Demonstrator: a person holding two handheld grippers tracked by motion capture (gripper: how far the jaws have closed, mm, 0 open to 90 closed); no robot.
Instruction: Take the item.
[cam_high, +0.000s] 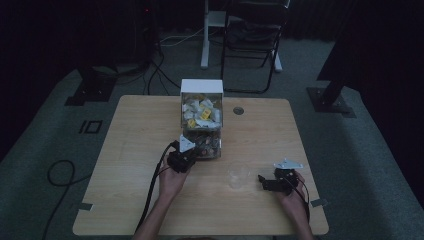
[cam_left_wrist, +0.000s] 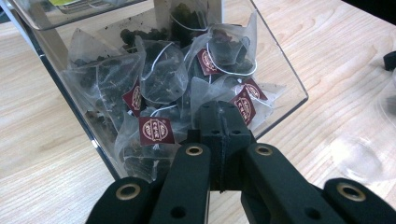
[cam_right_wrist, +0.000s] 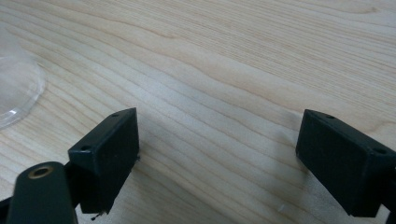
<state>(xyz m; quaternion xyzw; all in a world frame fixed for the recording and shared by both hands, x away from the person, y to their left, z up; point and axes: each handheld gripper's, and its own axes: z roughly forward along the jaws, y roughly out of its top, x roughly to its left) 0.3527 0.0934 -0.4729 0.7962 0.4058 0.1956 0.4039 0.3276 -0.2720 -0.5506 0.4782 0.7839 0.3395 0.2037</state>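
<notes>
Left gripper (cam_left_wrist: 221, 122) against bin (cam_left_wrist: 285, 70) of tea bags (cam_left_wrist: 161, 79)

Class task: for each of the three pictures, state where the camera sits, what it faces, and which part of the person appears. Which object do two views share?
High view: above the person's side, looking down on the light wooden table; forearms, both hands.
Left gripper view: on the left tongs, shut, facing the clear plastic tea-bag dispenser.
Right gripper view: on the open right tongs, facing tabletop.
Shared: the clear plastic cup.
</notes>
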